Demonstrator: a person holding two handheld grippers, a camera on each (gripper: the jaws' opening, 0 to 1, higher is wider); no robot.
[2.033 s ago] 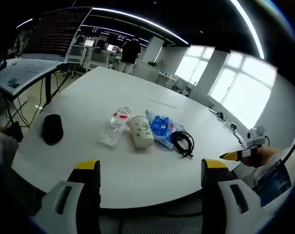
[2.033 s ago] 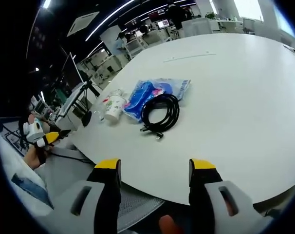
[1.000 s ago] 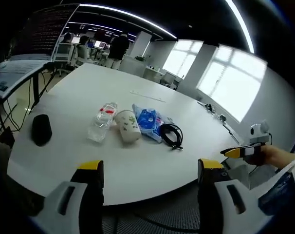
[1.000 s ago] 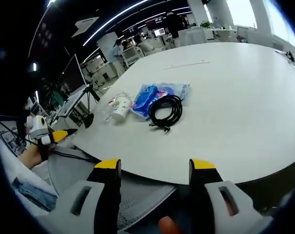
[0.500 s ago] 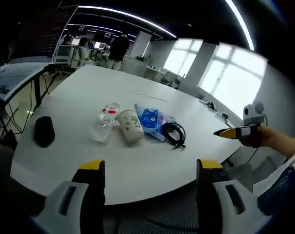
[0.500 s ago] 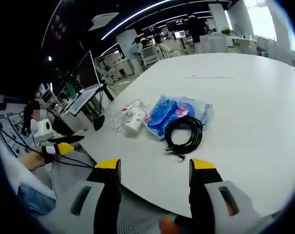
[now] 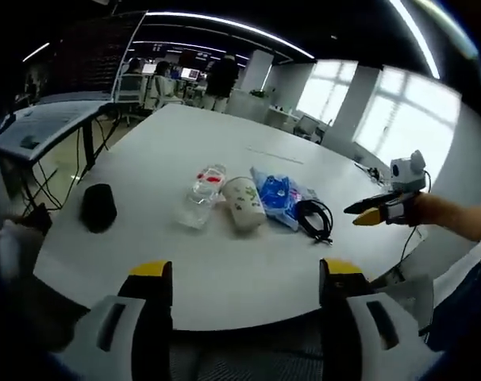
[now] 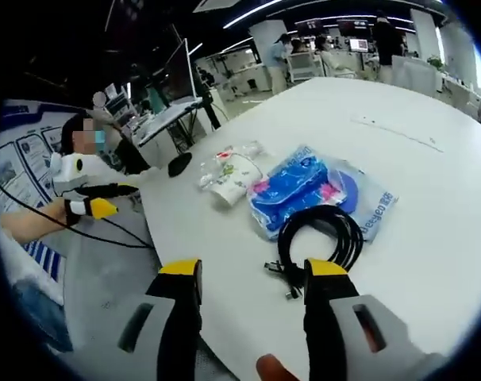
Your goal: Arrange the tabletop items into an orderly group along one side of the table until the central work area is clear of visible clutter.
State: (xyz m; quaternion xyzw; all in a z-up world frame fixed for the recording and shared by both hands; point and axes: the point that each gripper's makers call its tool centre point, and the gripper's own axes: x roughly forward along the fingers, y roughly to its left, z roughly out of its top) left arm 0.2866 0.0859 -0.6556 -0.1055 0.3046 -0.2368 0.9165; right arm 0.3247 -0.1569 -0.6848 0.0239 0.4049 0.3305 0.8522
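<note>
White tabletop [image 7: 225, 270] carries a row: black mouse [image 7: 98, 206], toppled clear bottle [image 7: 202, 194], paper cup [image 7: 244, 203] on its side, blue packet [image 8: 304, 190], coiled black cable [image 8: 318, 236]. Left gripper [image 7: 239, 274] and right gripper [image 8: 252, 274] hover off the near edge, fingers spread wide, holding nothing.

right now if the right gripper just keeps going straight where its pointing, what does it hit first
Most likely the coiled black cable. The right gripper is open, and the cable's loose end lies just ahead between its jaws, with the blue packet behind it. Depth is hard to judge in this fisheye view.
</note>
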